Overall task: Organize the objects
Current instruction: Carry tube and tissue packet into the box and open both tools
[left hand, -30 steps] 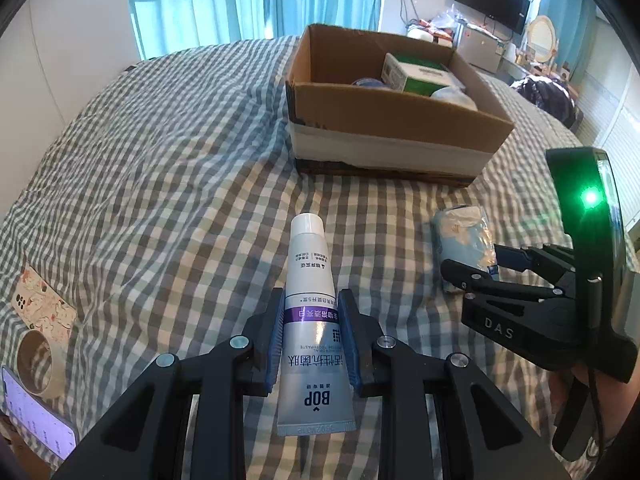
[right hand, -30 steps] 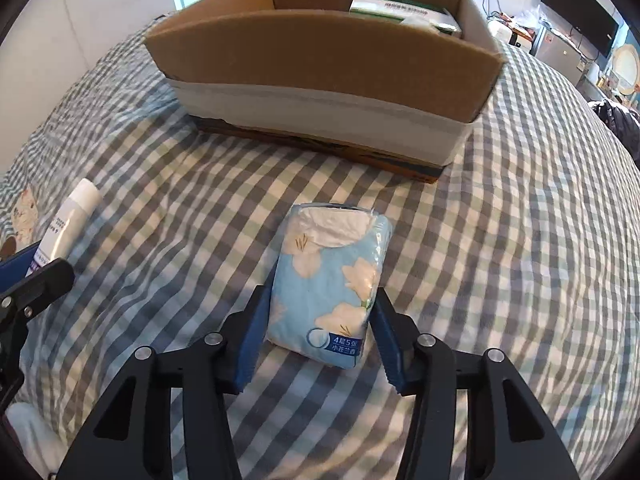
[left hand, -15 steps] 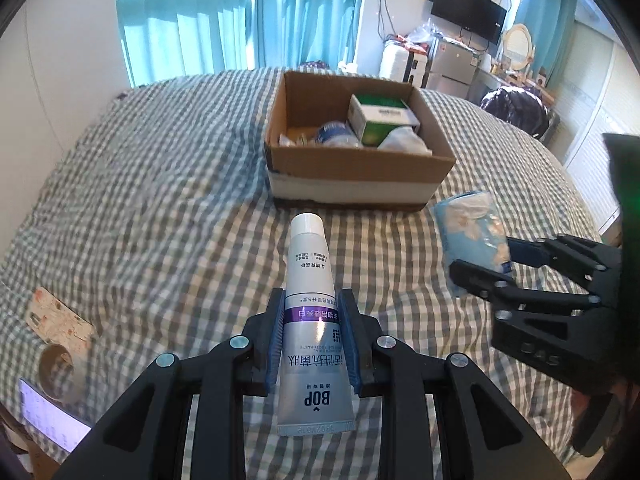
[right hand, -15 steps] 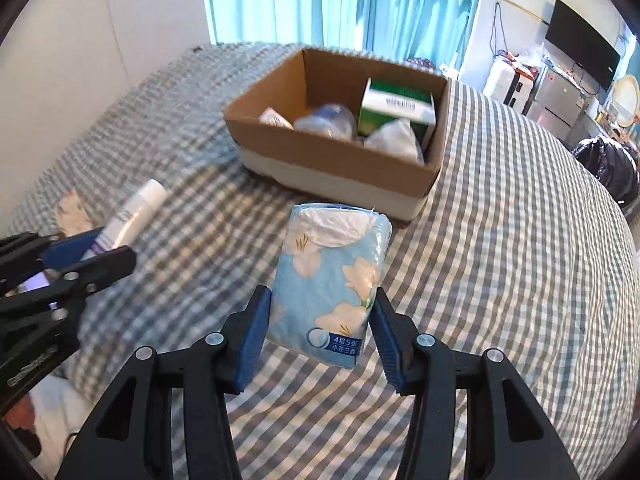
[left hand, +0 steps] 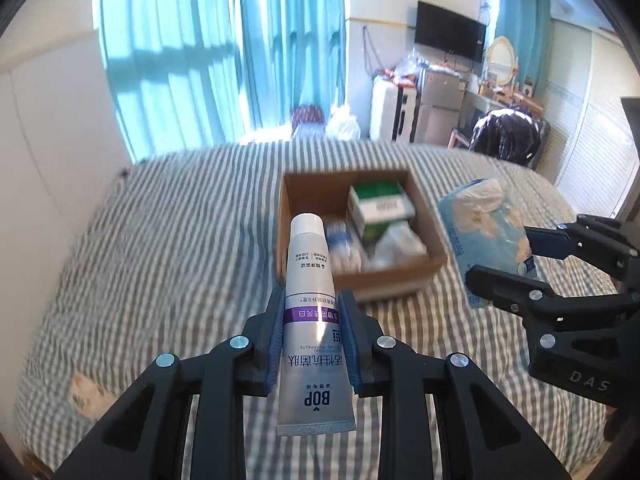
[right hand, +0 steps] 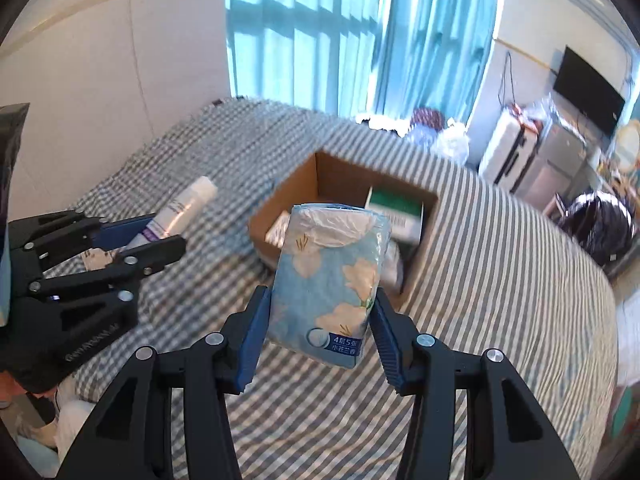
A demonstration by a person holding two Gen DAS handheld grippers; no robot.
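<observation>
My left gripper (left hand: 312, 312) is shut on a white and purple toothpaste tube (left hand: 310, 280), held high above the checked bed with its cap pointing at the open cardboard box (left hand: 400, 276). My right gripper (right hand: 320, 312) is shut on a blue flowered tissue pack (right hand: 332, 276), also held in the air in front of the box (right hand: 296, 188). The box holds a green and white carton (left hand: 380, 208) and several wrapped packs. Each gripper shows in the other's view: the right one (left hand: 504, 256) with the tissue pack (left hand: 480, 220), the left one (right hand: 140, 236) with the tube (right hand: 180, 208).
The checked bed (left hand: 160, 248) spreads around the box. A patterned card (left hand: 86, 396) lies at its near left. Beyond the bed are blue curtains (left hand: 224, 52), a wall television (left hand: 450, 36), a small fridge (left hand: 438, 108) and a dark chair (left hand: 504, 136).
Both grippers have risen well above the bed with their objects, from lying on the bed a second ago. The box now looks smaller and lower, and its inside shows from above.
</observation>
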